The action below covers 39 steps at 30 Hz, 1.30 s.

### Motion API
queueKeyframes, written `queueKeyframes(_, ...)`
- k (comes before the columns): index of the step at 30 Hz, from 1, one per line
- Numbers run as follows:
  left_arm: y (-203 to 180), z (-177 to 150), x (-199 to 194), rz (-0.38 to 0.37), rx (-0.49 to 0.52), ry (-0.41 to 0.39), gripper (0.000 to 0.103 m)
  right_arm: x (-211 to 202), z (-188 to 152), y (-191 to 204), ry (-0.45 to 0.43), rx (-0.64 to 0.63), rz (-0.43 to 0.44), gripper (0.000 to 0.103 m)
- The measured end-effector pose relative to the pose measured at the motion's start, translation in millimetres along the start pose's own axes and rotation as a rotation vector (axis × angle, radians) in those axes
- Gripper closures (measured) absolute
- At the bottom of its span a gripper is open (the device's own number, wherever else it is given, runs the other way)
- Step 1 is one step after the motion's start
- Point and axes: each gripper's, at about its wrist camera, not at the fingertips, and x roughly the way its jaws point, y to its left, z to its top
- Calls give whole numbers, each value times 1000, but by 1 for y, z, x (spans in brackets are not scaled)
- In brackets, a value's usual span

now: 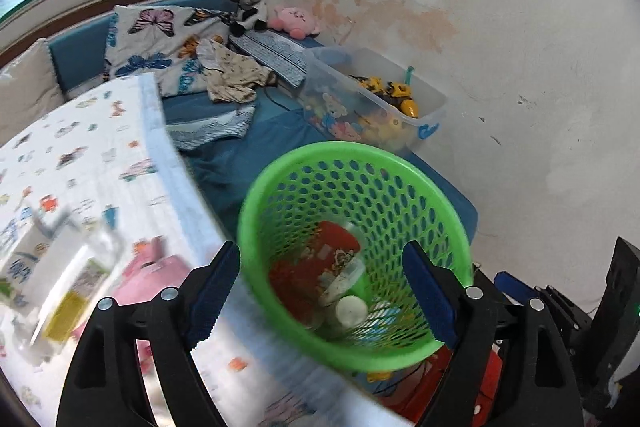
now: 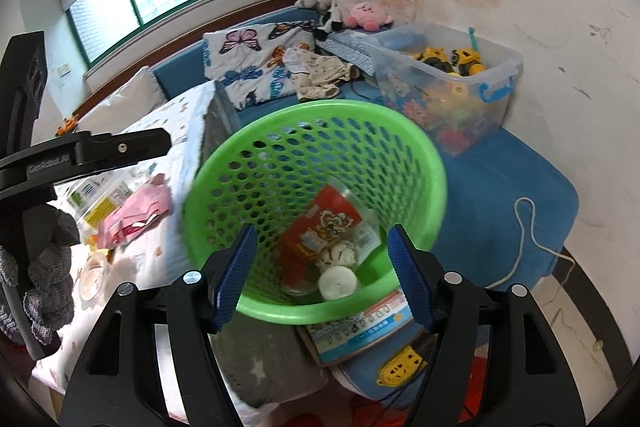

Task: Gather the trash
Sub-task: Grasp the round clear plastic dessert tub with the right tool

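A green mesh basket (image 1: 248,227) (image 2: 320,111) stands beside the cloth-covered table (image 1: 100,155). In it lie a red snack packet (image 1: 336,239) (image 2: 328,223) and a clear bottle with a white cap (image 1: 352,309) (image 2: 338,283). My left gripper (image 1: 324,291) hangs open above the basket's mouth with nothing between its fingers. My right gripper (image 2: 324,275) is open too, over the basket's near rim, holding nothing. On the table lie a pink wrapper (image 2: 136,215) (image 1: 156,271) and a clear packet with a yellow label (image 2: 100,205) (image 1: 68,307), blurred in the left wrist view.
A clear toy box (image 2: 460,79) sits on the blue bench (image 2: 500,187) by the wall, with cushions, clothes and plush toys behind. Below the basket are a booklet (image 2: 360,335) and a yellow power strip (image 2: 400,367). A white cord (image 2: 528,239) trails off the bench.
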Motion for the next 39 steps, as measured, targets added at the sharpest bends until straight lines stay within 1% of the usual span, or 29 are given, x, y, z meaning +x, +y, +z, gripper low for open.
queueKeyframes(10, 59, -26, -62, 96, -60, -70, 23, 6, -6, 48, 22, -72, 68, 33)
queueKeyframes(18, 113, -50, -101, 177, -152, -106, 23, 19, -10, 89, 55, -136, 135, 33)
queueKeyframes(25, 150, -77, -120, 213, -242, -108, 23, 27, -14, 126, 85, -188, 201, 33)
queueKeyframes(29, 170, -92, -127, 237, -289, -105, 23, 30, -22, 148, 109, -226, 237, 33)
queueKeyframes(32, 181, -100, -132, 247, -315, -106, 23, 31, -28, 166, 121, -262, 266, 30)
queueKeyframes(36, 192, -107, -138, 257, -341, -111, 23, 32, -34, 186, 130, -307, 307, 23)
queueKeyframes(39, 197, -111, -141, 263, -348, -110, 23, 37, -41, 203, 144, -354, 323, 22)
